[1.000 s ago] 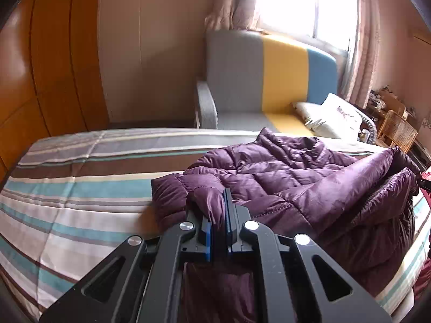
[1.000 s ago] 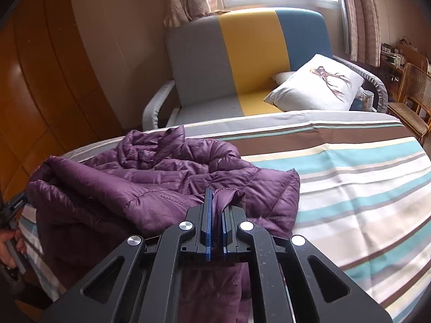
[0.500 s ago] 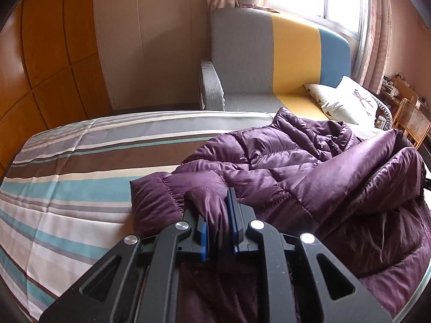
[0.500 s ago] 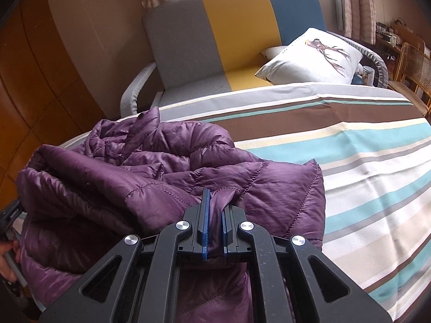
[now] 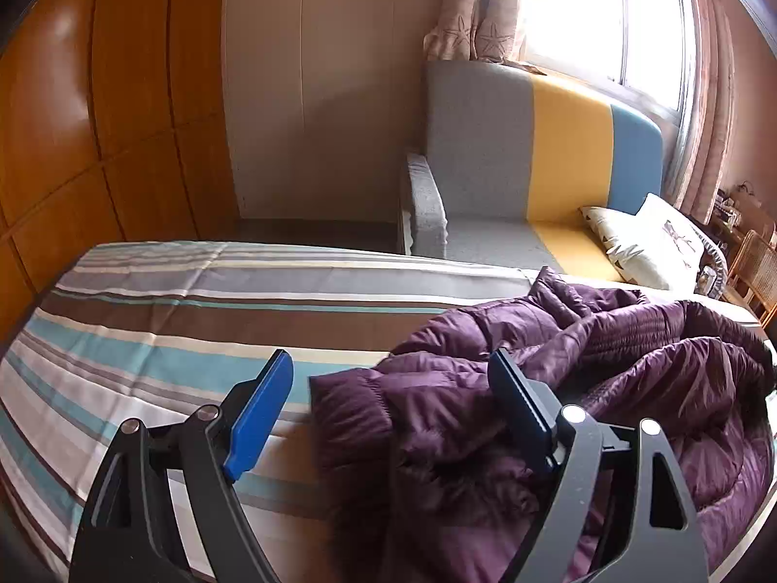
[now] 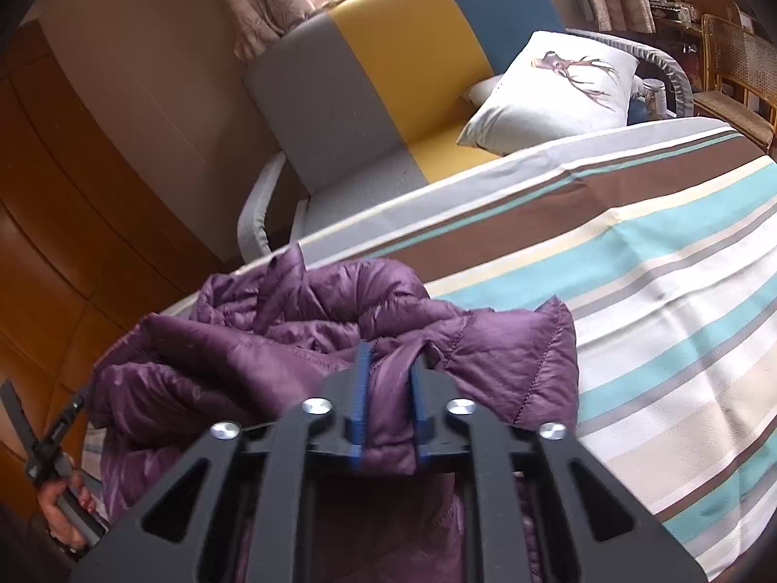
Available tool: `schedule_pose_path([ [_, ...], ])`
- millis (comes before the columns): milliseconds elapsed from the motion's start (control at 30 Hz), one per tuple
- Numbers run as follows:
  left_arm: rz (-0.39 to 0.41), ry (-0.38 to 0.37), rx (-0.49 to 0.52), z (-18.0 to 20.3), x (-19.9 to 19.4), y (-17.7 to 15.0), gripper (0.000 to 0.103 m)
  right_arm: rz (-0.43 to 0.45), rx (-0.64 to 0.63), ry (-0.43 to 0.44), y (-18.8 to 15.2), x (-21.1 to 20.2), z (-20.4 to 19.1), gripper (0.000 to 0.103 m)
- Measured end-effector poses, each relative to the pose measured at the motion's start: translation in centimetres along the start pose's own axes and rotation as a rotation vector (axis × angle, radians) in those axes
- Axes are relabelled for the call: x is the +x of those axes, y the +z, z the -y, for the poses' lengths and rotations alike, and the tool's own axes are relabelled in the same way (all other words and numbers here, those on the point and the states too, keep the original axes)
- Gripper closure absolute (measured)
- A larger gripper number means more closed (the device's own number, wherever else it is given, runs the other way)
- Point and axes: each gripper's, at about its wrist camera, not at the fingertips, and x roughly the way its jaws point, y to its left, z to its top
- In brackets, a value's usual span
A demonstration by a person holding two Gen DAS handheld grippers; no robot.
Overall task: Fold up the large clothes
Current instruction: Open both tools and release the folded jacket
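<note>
A purple quilted down jacket (image 5: 558, 384) lies bunched on the striped bed (image 5: 170, 320). My left gripper (image 5: 388, 398) is open wide, its blue pads (image 5: 257, 418) spread either side of the jacket's near corner, holding nothing. In the right wrist view the jacket (image 6: 301, 340) is heaped at the bed's left edge. My right gripper (image 6: 391, 388) has its jaws slightly parted with a fold of the jacket still pinched between the blue pads (image 6: 362, 388).
A grey, yellow and blue sofa (image 5: 534, 175) with a white deer pillow (image 6: 553, 87) stands behind the bed. A wooden wardrobe (image 5: 97, 121) is at the left. A wicker chair (image 6: 738, 68) stands at the far right.
My left gripper has opened and let go of the jacket, which dropped onto the bed. My right gripper's jaws have parted a little around its fold.
</note>
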Motion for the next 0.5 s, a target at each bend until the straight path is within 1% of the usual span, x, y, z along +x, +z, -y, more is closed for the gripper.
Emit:
schedule_pose_path([
  [33, 0.001, 0.005, 0.000, -0.2, -0.1, 0.0, 0.018, 0.027, 0.010, -0.011, 0.1, -0.5, 0.1, 0.044],
  [67, 0.004, 0.011, -0.004, -0.3, -0.2, 0.0, 0.016, 0.068, 0.014, -0.029, 0.2, -1.3, 0.3, 0.031],
  [100, 0.012, 0.018, -0.016, -0.7, -0.5, -0.1, 0.013, 0.093, 0.008, -0.022, 0.3, -1.8, 0.4, 0.031],
  [133, 0.019, 0.026, -0.031, -1.1, -0.8, -0.2, 0.012, 0.103, -0.001, -0.018, 0.5, -2.2, 0.4, 0.031],
  [200, 0.034, 0.031, -0.080, -2.0, -1.2, -0.4, 0.012, 0.092, -0.034, -0.027, 0.6, -2.6, 0.2, 0.031],
  [233, 0.040, 0.024, -0.100, -2.3, -1.4, -0.5, 0.012, 0.082, -0.060, -0.033, 0.5, -2.7, -0.1, 0.031],
  [300, 0.042, -0.019, -0.129, -2.5, -1.6, -1.1, 0.010, 0.057, -0.152, -0.069, -0.2, -2.4, -1.1, 0.031],
  [333, 0.030, -0.043, -0.122, -2.3, -1.4, -1.3, 0.010, 0.044, -0.186, -0.079, -0.5, -2.2, -1.5, 0.031],
  [367, 0.007, -0.068, -0.092, -1.7, -1.1, -1.6, 0.010, 0.031, -0.207, -0.085, -0.8, -2.0, -1.7, 0.033],
  [433, -0.011, -0.076, -0.030, -0.6, -0.7, -2.1, 0.010, -0.010, -0.251, -0.114, -1.7, -0.9, -2.3, 0.038],
  [467, -0.017, -0.078, 0.018, 0.3, -0.5, -2.4, 0.010, -0.029, -0.259, -0.120, -2.0, -0.4, -2.4, 0.040],
  [500, -0.024, -0.080, 0.047, 0.9, -0.4, -2.6, 0.010, -0.042, -0.261, -0.126, -2.3, -0.2, -2.2, 0.041],
])
